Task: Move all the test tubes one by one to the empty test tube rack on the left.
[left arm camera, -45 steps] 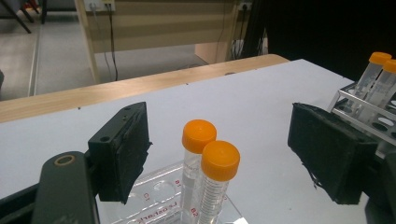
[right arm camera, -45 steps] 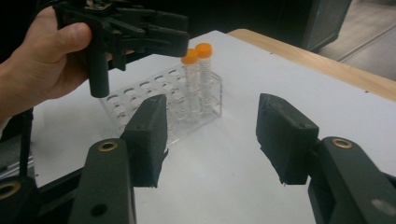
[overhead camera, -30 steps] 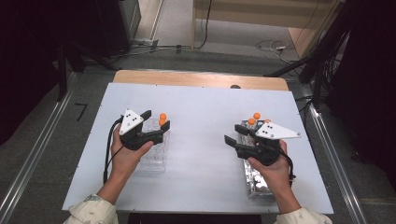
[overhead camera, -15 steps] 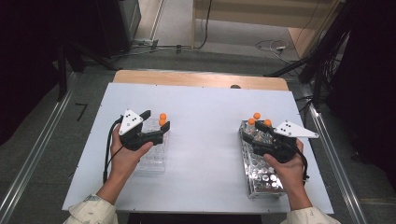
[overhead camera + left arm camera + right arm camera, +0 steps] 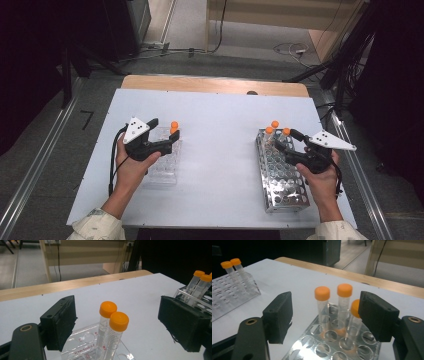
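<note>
A clear plastic rack (image 5: 164,167) lies at the table's left with two orange-capped tubes (image 5: 173,127) upright at its far end. My left gripper (image 5: 166,134) hovers over that rack, open, and the two tubes (image 5: 113,322) stand between its jaws without touching either pad. At the right lies a metal rack (image 5: 280,175) holding three orange-capped tubes (image 5: 274,129) at its far end. My right gripper (image 5: 286,142) is open over it. In the right gripper view the three tubes (image 5: 344,291) stand between the open jaws, the rightmost close to the right pad (image 5: 378,315).
The white table (image 5: 220,125) has a wooden strip (image 5: 215,85) along its far edge. Each gripper view shows the other rack off to one side: the metal rack (image 5: 200,296) and the clear rack (image 5: 227,295). Cables and dark equipment stand on the floor beyond.
My right gripper has swung rightward and turned, from lying across the metal rack to sitting at its right side facing the three tubes. The left gripper has stayed put.
</note>
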Demonstrator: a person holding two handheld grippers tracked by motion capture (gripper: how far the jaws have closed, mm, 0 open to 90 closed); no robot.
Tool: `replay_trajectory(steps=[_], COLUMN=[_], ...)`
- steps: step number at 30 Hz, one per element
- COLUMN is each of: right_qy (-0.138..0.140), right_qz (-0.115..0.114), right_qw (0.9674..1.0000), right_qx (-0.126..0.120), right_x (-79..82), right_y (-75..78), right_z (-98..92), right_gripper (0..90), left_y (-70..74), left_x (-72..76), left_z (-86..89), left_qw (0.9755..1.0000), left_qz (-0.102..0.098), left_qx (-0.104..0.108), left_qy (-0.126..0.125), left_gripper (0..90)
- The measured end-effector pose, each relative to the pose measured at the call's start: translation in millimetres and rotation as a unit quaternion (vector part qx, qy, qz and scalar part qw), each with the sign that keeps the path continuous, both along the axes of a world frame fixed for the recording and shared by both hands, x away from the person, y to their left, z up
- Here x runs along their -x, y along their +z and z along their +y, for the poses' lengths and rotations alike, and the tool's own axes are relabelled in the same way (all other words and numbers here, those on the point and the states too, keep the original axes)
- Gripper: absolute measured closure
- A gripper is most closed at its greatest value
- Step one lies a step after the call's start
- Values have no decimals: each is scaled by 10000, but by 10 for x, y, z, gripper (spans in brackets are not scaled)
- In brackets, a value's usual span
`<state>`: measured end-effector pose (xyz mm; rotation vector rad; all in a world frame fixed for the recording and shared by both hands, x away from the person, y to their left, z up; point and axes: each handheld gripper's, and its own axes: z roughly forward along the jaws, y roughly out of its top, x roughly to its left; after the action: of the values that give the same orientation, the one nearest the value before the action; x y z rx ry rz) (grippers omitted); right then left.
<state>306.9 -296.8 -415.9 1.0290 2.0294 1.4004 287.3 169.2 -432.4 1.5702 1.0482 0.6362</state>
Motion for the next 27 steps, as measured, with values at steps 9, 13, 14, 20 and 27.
replay_trajectory(steps=[9, 13, 14, 20, 27], right_qy=[-61, -115, -121, -96, -98], right_qz=[-69, 11, 20, 61, 99], right_qw=[10000, 9999, 9999, 9999, 9999], right_qx=[-3, -41, -31, 35, 100], right_x=[-117, -189, -207, -282, -328], right_y=[-137, -206, -222, -304, -393], right_z=[-154, -210, -217, -212, -205], right_gripper=[302, 329, 338, 406, 481], left_y=[7, 3, 2, -1, -2], left_x=[6, 0, 0, 6, 9], left_z=[8, 4, 2, -2, 6], left_qw=[10000, 10000, 10000, 10000, 10000], left_qz=[-17, -18, -24, -38, -40], left_qx=[56, 56, 53, 50, 54], left_qy=[3, 12, 13, 12, 20], left_gripper=[150, 150, 150, 150, 150])
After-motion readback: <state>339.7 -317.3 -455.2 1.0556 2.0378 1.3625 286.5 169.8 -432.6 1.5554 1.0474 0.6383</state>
